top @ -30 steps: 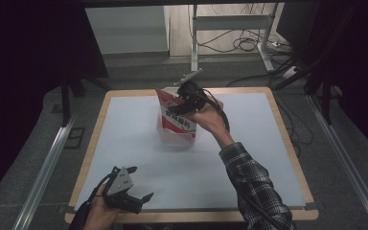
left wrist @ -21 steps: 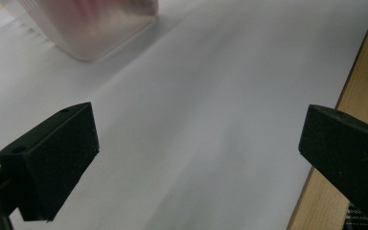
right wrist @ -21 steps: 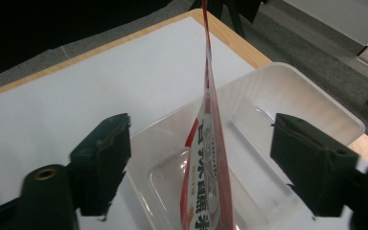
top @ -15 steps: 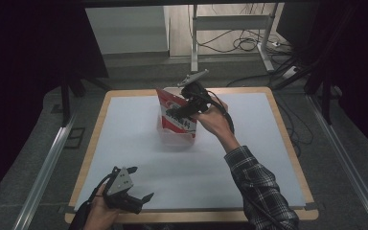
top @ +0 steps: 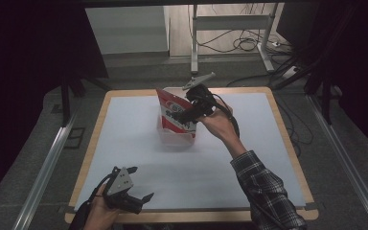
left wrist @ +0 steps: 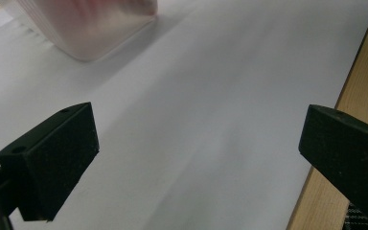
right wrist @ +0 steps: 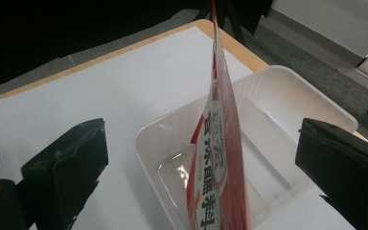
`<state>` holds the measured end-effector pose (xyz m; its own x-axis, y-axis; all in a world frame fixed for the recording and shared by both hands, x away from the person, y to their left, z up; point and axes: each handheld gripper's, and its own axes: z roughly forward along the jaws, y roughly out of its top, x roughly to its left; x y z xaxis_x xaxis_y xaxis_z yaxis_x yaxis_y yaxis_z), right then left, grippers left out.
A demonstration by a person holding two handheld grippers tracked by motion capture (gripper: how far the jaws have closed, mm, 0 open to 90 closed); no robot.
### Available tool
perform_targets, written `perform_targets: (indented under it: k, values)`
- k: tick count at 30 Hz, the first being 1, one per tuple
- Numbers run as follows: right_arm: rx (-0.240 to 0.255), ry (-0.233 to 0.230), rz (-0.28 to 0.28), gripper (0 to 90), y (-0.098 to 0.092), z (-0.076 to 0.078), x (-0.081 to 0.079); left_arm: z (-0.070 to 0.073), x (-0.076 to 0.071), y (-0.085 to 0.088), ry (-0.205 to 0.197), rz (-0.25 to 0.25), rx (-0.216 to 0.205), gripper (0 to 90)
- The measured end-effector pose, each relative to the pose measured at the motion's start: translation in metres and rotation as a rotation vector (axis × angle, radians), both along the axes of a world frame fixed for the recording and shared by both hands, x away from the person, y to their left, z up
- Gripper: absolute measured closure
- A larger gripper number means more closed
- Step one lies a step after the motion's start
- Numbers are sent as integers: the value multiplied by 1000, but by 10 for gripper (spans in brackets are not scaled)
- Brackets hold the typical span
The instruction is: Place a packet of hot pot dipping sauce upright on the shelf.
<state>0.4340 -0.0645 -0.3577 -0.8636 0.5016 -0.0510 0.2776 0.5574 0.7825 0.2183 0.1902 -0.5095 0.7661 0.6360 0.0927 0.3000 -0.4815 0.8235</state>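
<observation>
A red and white printed pouch (top: 173, 114) stands upright, edge-on, in a clear plastic tray (top: 176, 140) at the back middle of the white table. My right gripper (top: 192, 111) is at the pouch's right side. In the right gripper view its jaws have just been opening. They stand wide on either side of the pouch (right wrist: 219, 158), which rises from the tray (right wrist: 287, 105) without touching either pad. My left gripper (top: 141, 183) is open and holds nothing low over the table's front left. The tray's corner (left wrist: 88, 33) lies far ahead of it.
The white sheet (top: 124, 143) lies on a wooden board whose edge (left wrist: 335, 143) runs close beside my left gripper. Cables and a metal stand (top: 230, 28) are on the floor behind the table. A rail (top: 43, 167) runs along the left.
The right gripper's jaws opened and let go of the pouch, and the hand drew a little to the right. The pouch stays standing in the tray. The left gripper has not moved.
</observation>
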Motion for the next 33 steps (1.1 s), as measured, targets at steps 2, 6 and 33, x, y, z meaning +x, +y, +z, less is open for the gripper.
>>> perform_targets:
  k: [2, 6, 33]
  values:
    - [0, -1, -2, 34, -2, 0, -2, 0, 0, 0, 0, 0, 0, 0]
    - [-2, -2, -4, 28, -8, -1, -5, 0, 0, 0, -1, -1, -1, 0]
    - [12, 1, -26, 12, -42, -18, -24, 0, 0, -1, 1, -10, -10, 0]
